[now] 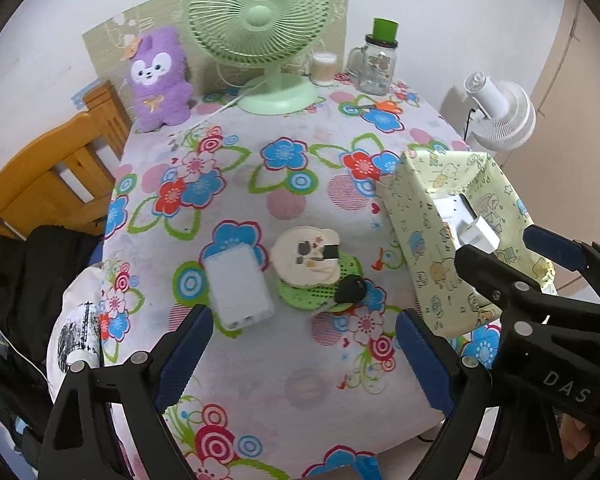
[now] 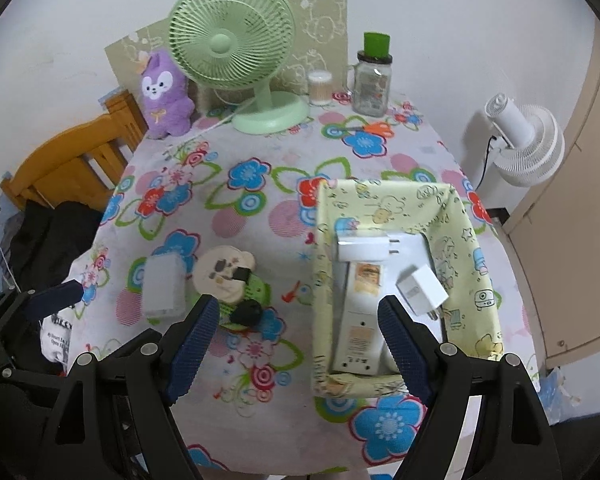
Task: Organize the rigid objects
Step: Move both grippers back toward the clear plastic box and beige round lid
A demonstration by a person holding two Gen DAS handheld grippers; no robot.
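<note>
Left claw (image 1: 304, 344) wide and empty, right claw (image 2: 296, 340) wide and empty, chargers in fabric bin (image 2: 476, 240).

Power bank (image 1: 239, 290) left of mirror (image 1: 306, 256), chargers (image 2: 364, 246) in box (image 2: 322, 280) at right

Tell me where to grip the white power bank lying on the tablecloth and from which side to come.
Grip the white power bank across its two long edges near the middle, coming from above with the left tool. It lies flat, a slim slab, so the narrow width probably fits the open jaws best; the cream round piece sits close on its right.
</note>
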